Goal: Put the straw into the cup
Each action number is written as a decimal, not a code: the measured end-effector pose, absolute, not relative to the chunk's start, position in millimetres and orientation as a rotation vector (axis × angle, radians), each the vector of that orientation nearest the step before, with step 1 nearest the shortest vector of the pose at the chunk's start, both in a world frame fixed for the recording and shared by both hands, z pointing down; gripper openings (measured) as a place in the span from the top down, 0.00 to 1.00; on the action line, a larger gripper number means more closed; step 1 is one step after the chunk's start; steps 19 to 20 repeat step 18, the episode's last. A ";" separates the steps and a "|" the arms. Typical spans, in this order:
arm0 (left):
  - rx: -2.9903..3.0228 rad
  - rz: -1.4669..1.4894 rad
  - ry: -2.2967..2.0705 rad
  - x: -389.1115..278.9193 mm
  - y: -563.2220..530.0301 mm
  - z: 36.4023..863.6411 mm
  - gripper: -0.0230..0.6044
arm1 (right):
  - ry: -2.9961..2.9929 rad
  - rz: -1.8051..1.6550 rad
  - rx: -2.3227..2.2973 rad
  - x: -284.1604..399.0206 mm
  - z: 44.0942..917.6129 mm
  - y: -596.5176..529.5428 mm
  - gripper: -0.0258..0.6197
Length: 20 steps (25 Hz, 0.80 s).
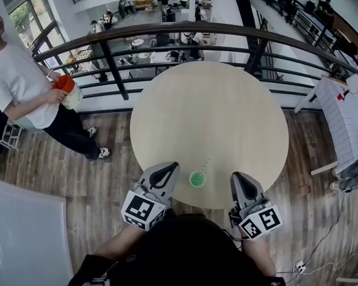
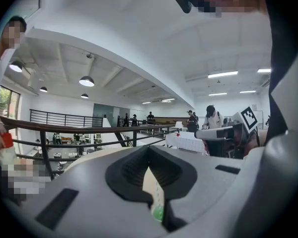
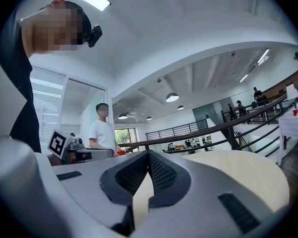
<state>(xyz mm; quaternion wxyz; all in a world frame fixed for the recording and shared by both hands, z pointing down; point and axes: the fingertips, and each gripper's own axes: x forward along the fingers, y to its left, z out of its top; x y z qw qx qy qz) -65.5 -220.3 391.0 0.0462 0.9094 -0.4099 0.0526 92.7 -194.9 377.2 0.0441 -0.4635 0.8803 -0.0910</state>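
Note:
A small green cup [image 1: 197, 179] stands on the round beige table [image 1: 209, 112], close to its near edge. A thin pale straw [image 1: 206, 162] slants up and right from the cup's rim; I cannot tell whether its end sits in the cup or lies behind it. My left gripper [image 1: 172, 167] is shut and empty, just left of the cup. My right gripper [image 1: 234, 177] is shut and empty to the cup's right. In the left gripper view, the cup [image 2: 158, 213] and straw [image 2: 158, 196] show through the gap below the shut left gripper [image 2: 149, 148]. The right gripper view shows only table beyond the shut right gripper [image 3: 149, 153].
A person in a white shirt [image 1: 18, 82] stands at the left, holding a red and white object [image 1: 65, 85]. A dark railing [image 1: 185, 31] curves behind the table above a lower floor. A white table [image 1: 346, 115] stands at the right. Cables lie on the wooden floor [image 1: 319, 243].

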 end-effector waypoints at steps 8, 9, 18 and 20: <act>2.784 0.170 -1.242 -63.0 -221.1 392.3 0.95 | 2.693 -0.280 -1.422 91.7 378.4 -193.7 0.93; 2.784 0.173 -1.240 -62.4 -220.7 392.9 0.95 | 2.693 -0.281 -1.425 92.5 378.9 -193.4 0.93; 2.775 0.193 -1.241 -53.7 -220.2 394.9 0.95 | 2.701 -0.292 -1.428 102.1 379.1 -193.1 0.93; 2.775 0.193 -1.241 -53.7 -220.2 394.9 0.95 | 2.701 -0.292 -1.428 102.1 379.1 -193.1 0.93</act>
